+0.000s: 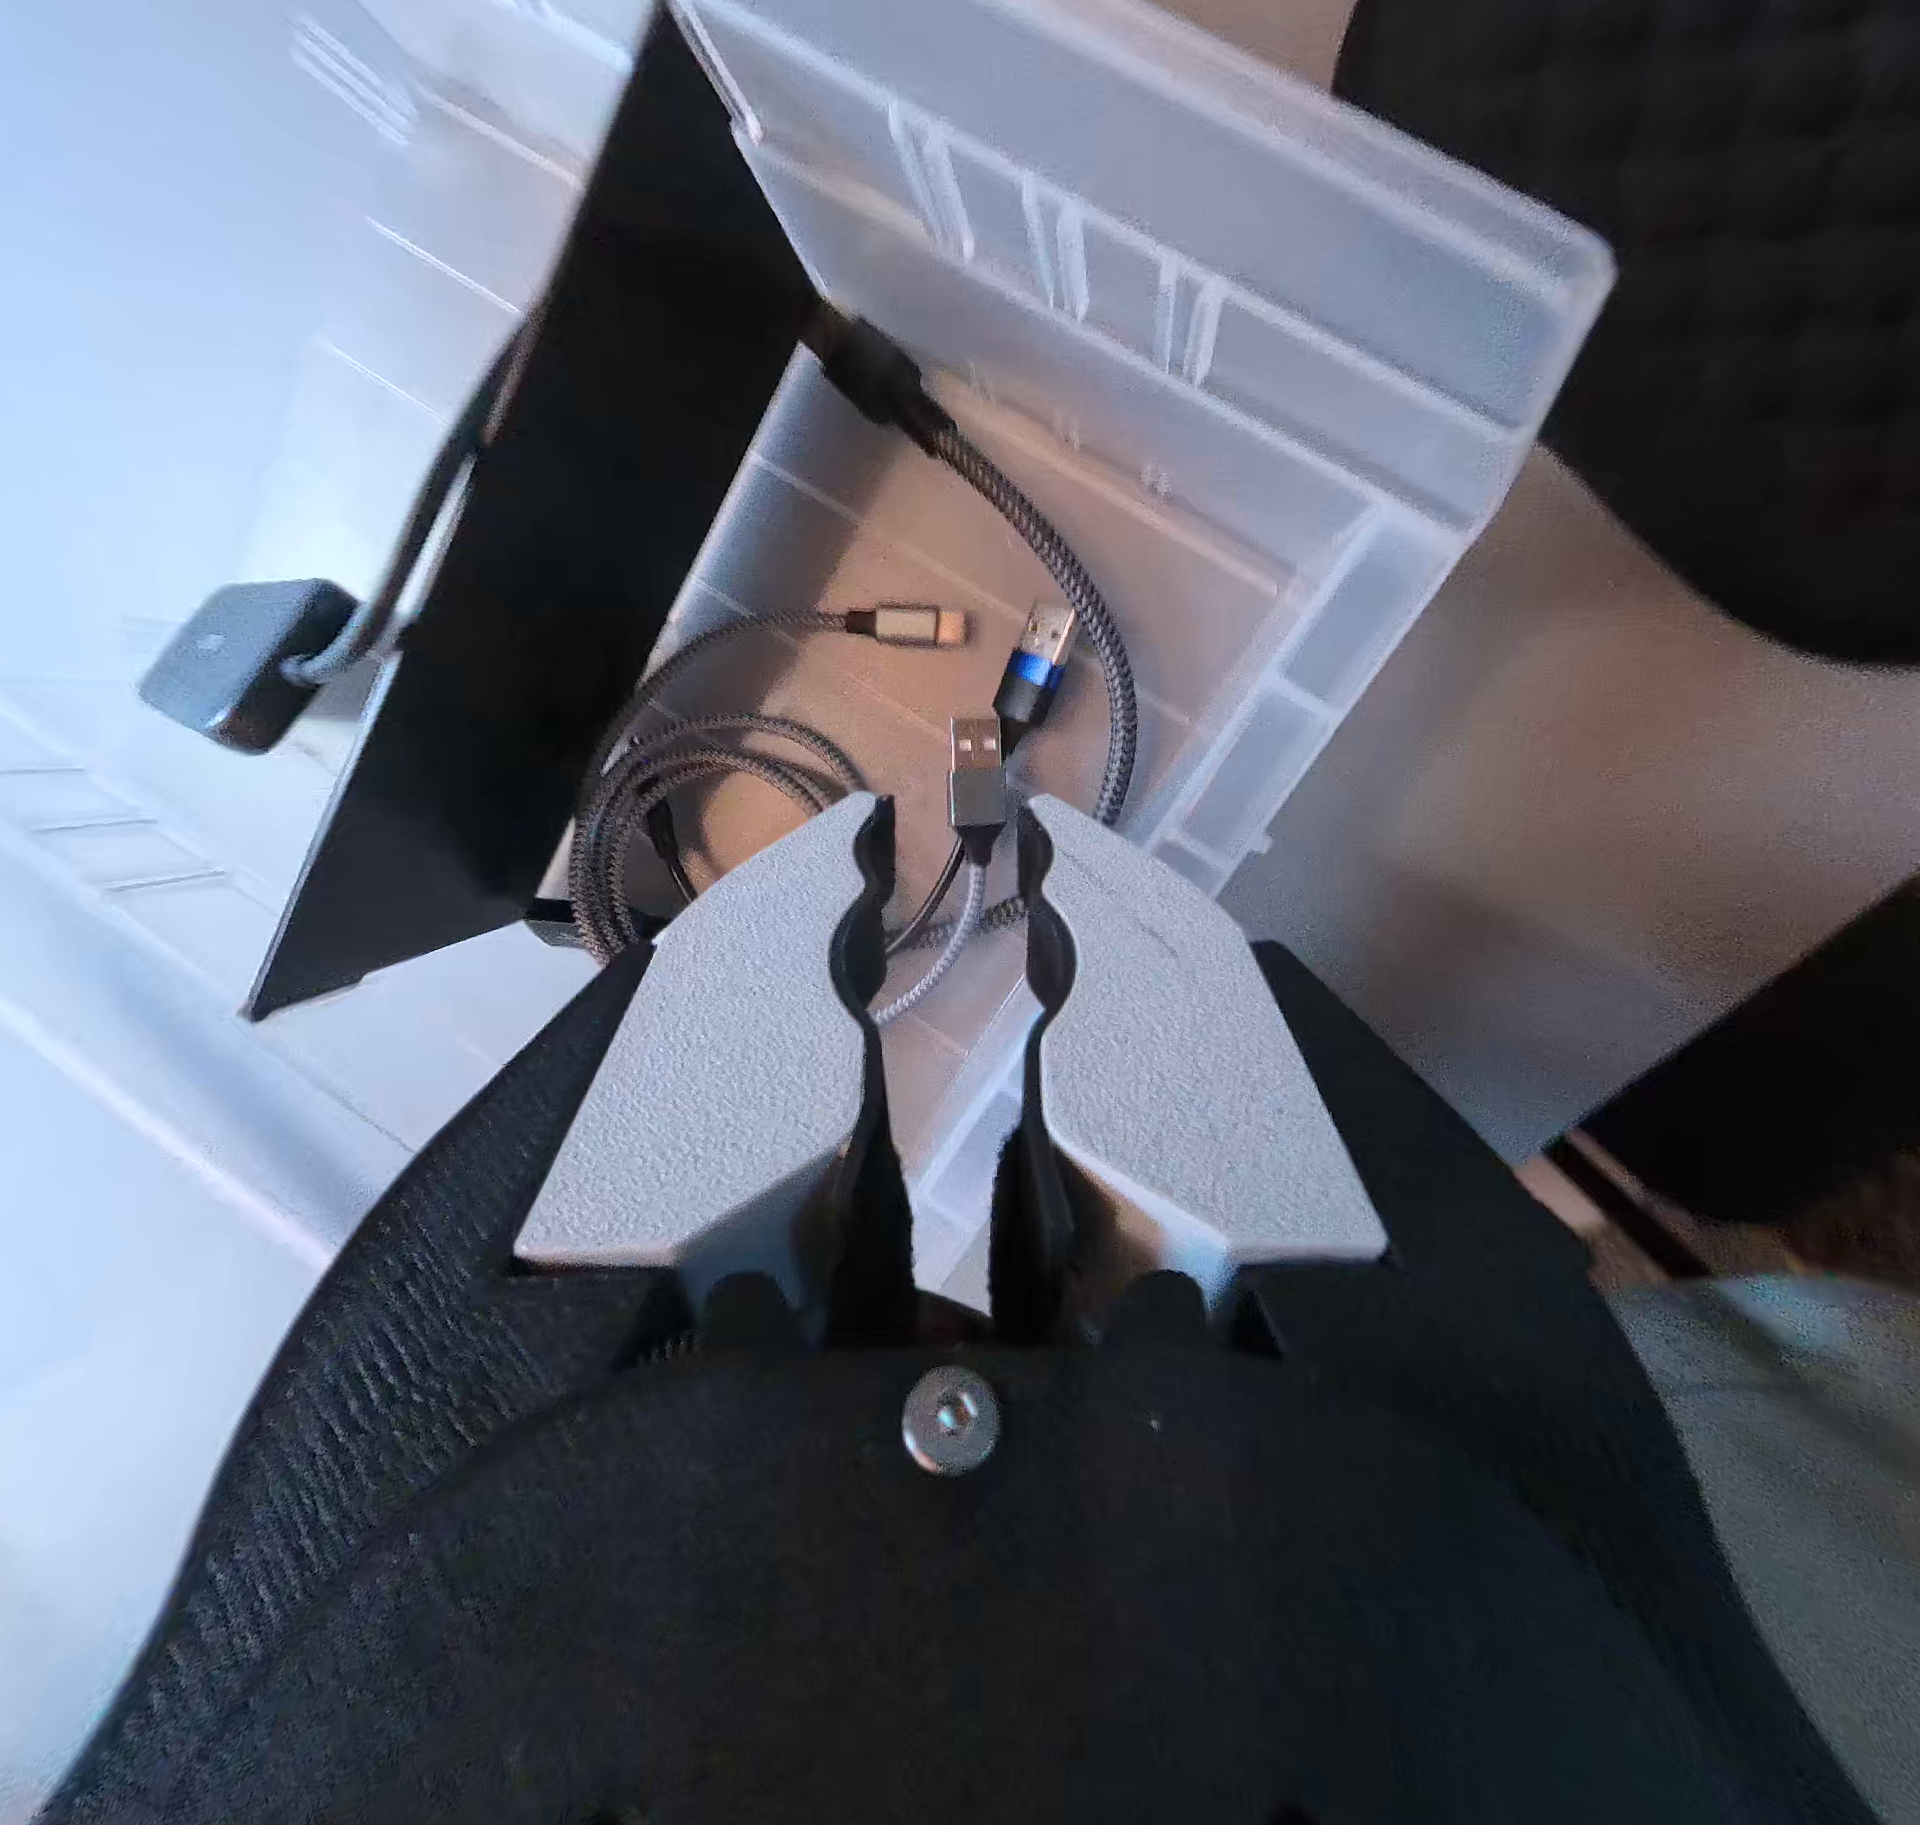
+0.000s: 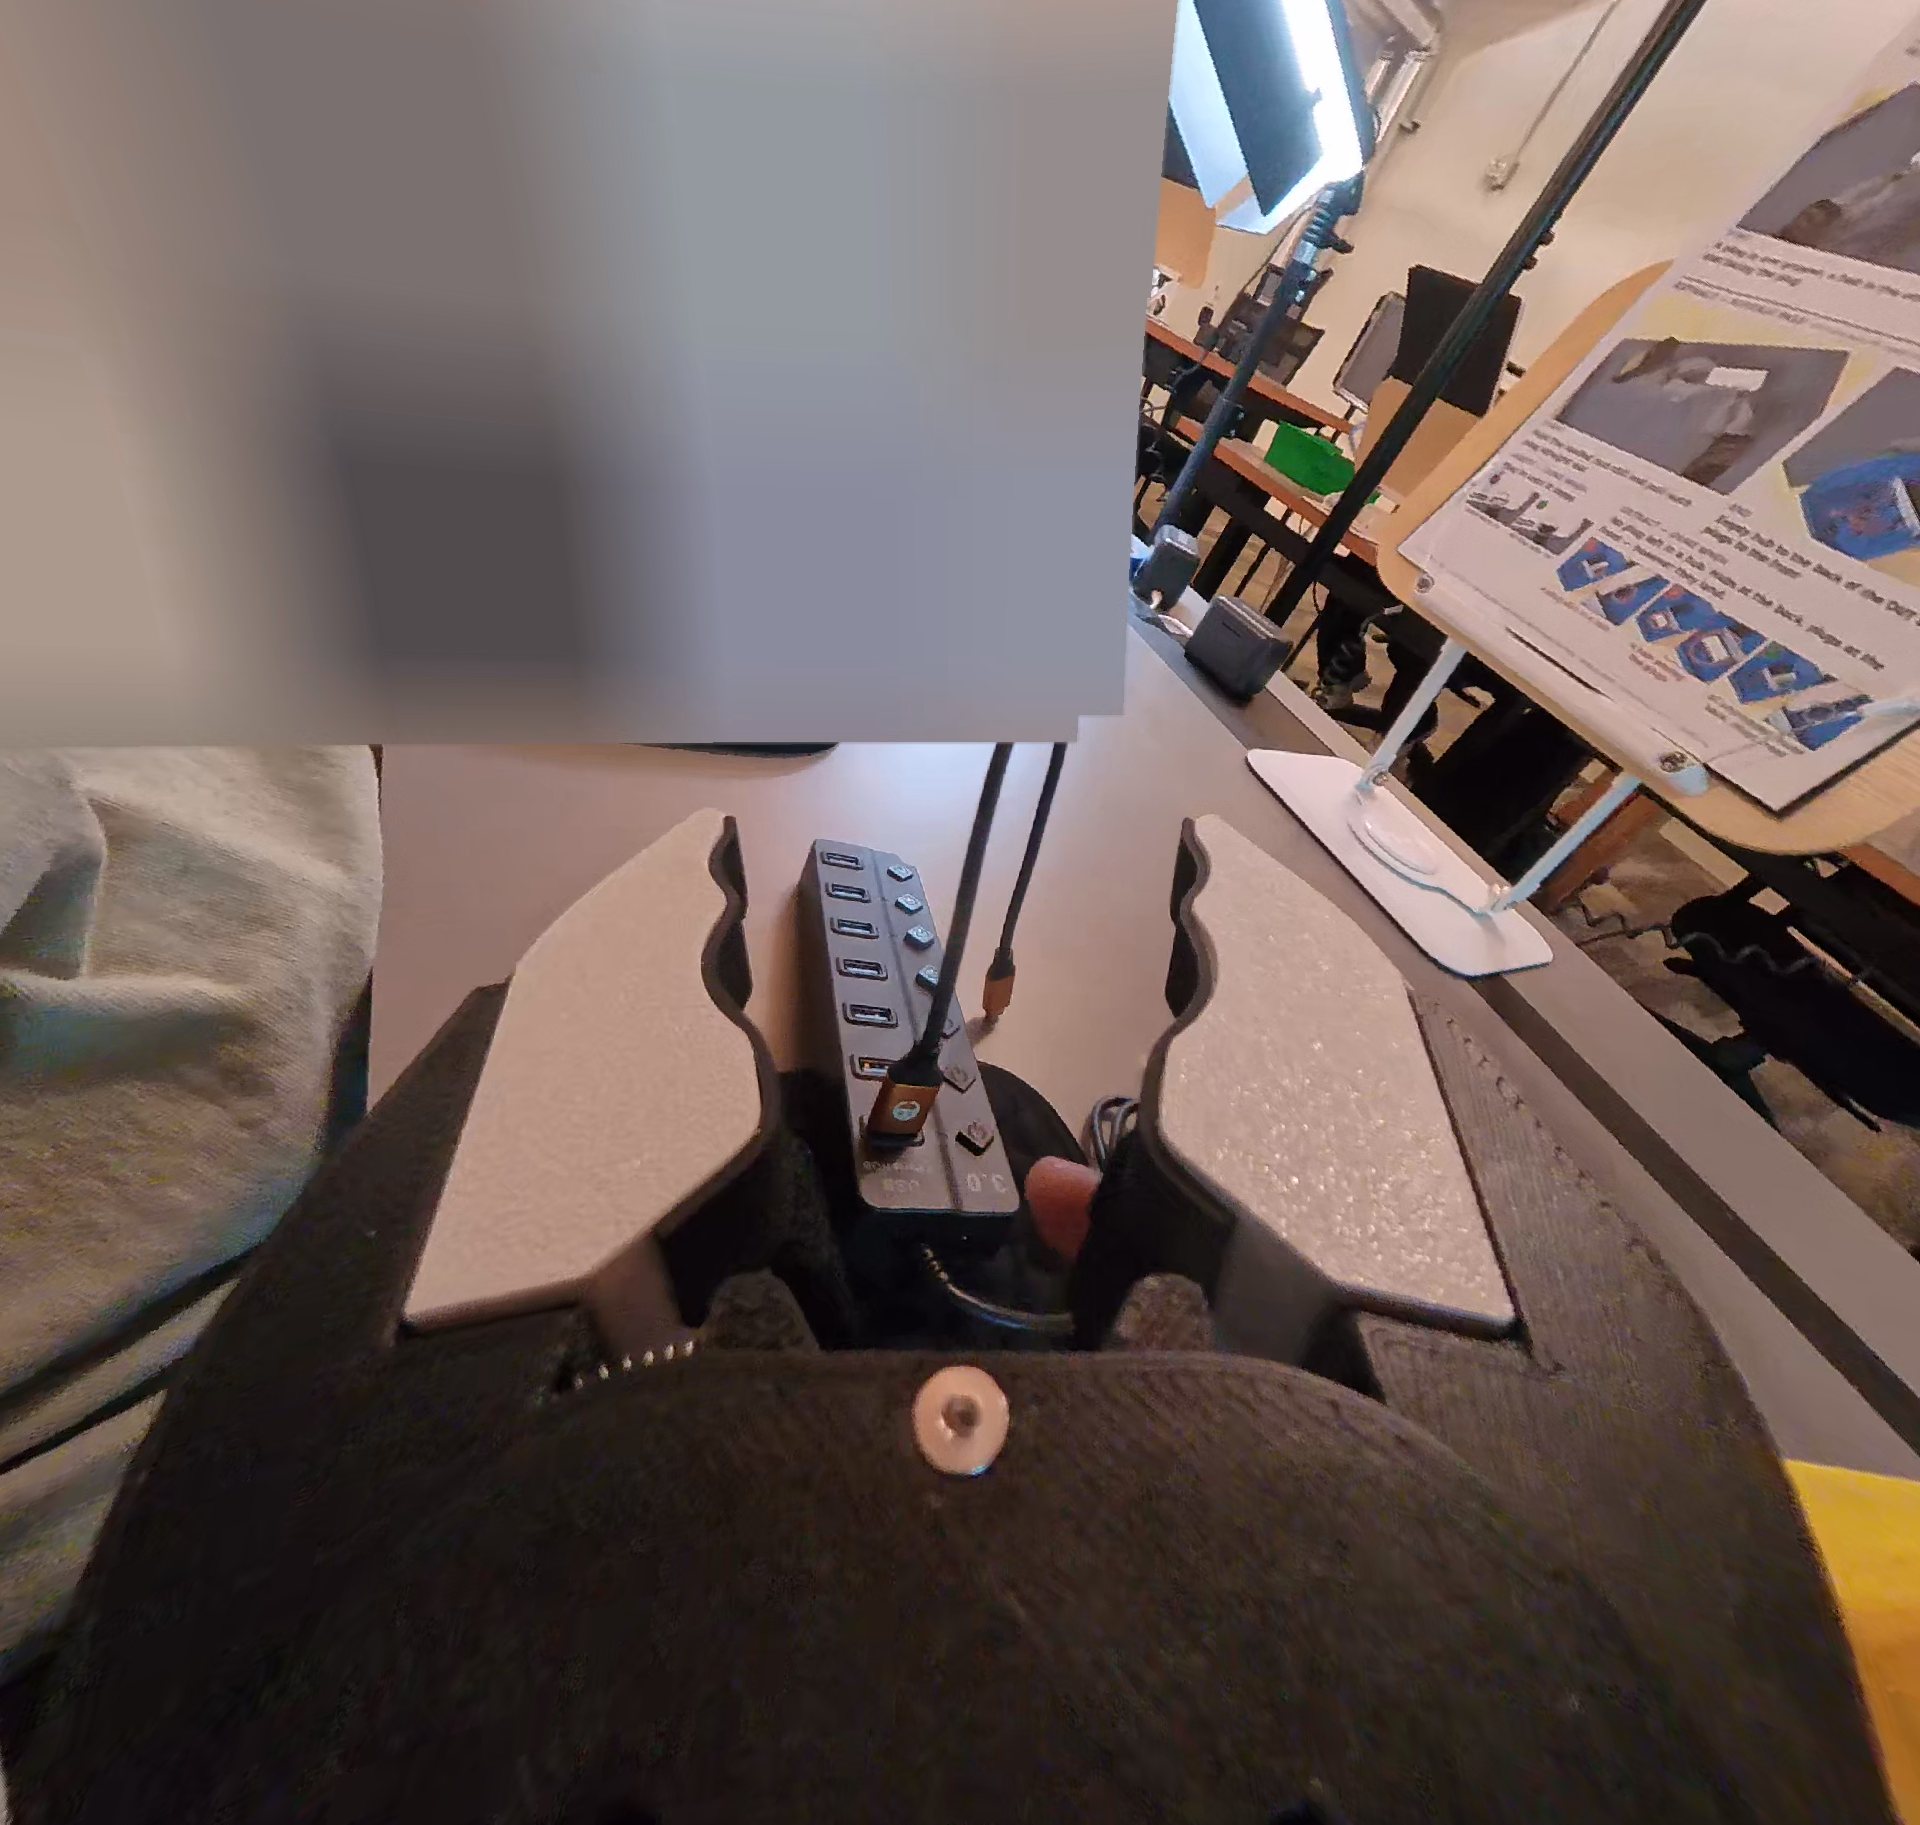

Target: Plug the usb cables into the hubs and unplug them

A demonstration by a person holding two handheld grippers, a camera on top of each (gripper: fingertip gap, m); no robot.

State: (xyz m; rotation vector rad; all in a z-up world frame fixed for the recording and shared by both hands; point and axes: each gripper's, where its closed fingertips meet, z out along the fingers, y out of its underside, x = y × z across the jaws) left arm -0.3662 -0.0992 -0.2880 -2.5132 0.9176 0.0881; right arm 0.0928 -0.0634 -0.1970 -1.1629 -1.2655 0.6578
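Observation:
In the left wrist view, my left gripper (image 1: 956, 819) is open with a narrow gap, low inside a translucent bin (image 1: 1351, 341). A grey USB-A plug (image 1: 978, 776) lies between and just past the fingertips, untouched, and its braided cable runs back between the jaws. A blue-collared USB plug (image 1: 1031, 655) and a gold plug (image 1: 914, 624) lie further in among coiled grey cables (image 1: 665, 799). In the right wrist view, my right gripper (image 2: 956, 830) is wide open and empty over a black multi-port USB hub (image 2: 883, 986). An orange plug (image 2: 902, 1105) sits in a near port. A second orange plug (image 2: 1000, 986) is loose beside the hub.
A black panel (image 1: 582, 570) stands in the bin, with a grey adapter block (image 1: 239, 663) to its left. A person's fingertip (image 2: 1060, 1214) touches the hub's near end. An instruction sheet (image 2: 1704, 528) on a white stand (image 2: 1403, 861) stands right of the hub. A pale sleeve (image 2: 156, 1048) is at left.

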